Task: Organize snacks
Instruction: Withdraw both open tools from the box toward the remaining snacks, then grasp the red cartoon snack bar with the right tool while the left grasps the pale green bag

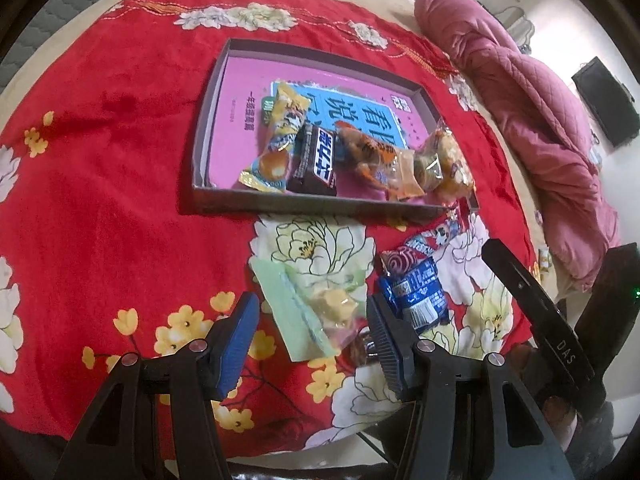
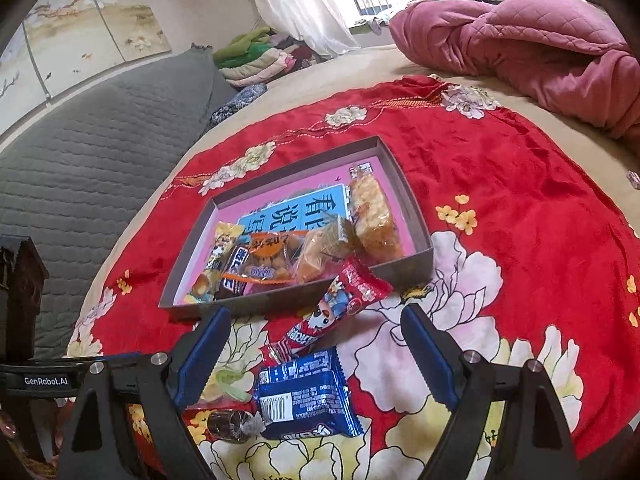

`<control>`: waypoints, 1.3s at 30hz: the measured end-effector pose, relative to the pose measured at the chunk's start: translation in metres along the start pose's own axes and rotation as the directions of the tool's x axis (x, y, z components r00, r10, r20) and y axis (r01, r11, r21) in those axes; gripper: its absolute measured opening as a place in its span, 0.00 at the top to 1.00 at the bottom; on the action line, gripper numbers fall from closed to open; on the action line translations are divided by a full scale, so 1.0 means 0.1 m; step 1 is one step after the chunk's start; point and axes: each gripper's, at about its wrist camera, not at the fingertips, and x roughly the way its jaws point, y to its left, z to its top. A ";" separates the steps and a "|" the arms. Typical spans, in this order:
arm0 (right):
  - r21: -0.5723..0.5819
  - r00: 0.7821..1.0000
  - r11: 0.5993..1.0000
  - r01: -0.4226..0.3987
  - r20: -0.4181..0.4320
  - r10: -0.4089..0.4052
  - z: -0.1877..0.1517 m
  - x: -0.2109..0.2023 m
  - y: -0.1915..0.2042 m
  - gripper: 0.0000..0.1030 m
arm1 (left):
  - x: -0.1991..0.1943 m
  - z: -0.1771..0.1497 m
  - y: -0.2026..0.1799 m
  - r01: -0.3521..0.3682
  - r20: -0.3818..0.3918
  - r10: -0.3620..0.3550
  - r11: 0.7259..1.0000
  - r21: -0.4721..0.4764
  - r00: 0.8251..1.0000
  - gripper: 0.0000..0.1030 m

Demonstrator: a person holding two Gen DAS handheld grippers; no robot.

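Note:
A shallow grey box (image 1: 320, 200) (image 2: 404, 184) with a pink bottom lies on the red flowered cloth and holds several wrapped snacks, among them a dark chocolate bar (image 1: 314, 160) (image 2: 236, 272). My left gripper (image 1: 310, 308) is open, its fingers either side of a pale green packet (image 1: 308, 308). My right gripper (image 2: 316, 332) is open above a blue packet (image 2: 306, 394) (image 1: 418, 292) and a long red packet (image 2: 336, 308) (image 1: 424, 244) that lie loose on the cloth. A small dark wrapped sweet (image 2: 230, 424) lies beside the blue packet.
The red cloth (image 1: 100, 180) covers a bed. A bunched pink quilt (image 2: 520, 52) (image 1: 540, 128) lies behind the box. A grey quilted headboard (image 2: 100, 152) stands at the left. The other gripper's black body (image 1: 540, 312) shows at the right of the left wrist view.

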 end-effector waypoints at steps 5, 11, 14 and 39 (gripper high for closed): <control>-0.005 0.999 1.000 -0.004 -0.033 0.004 -0.03 0.08 0.01 0.16 | 0.09 -0.05 0.02 0.029 -0.034 -0.030 0.999 -0.027 0.999 0.44; 0.010 0.997 1.000 -0.019 -0.080 0.019 -0.05 0.19 -0.03 0.16 | 0.20 -0.12 0.09 0.054 -0.071 -0.060 0.995 -0.083 0.996 0.44; 0.011 0.994 1.000 -0.029 -0.101 0.030 -0.06 0.25 -0.04 0.16 | 0.25 -0.14 0.12 0.076 -0.077 -0.084 0.991 -0.110 0.993 0.44; -0.012 0.991 1.000 -0.007 -0.137 0.005 -0.03 0.59 -0.05 0.17 | 0.61 -0.07 -0.13 0.093 -0.106 -0.104 0.990 -0.105 0.989 0.44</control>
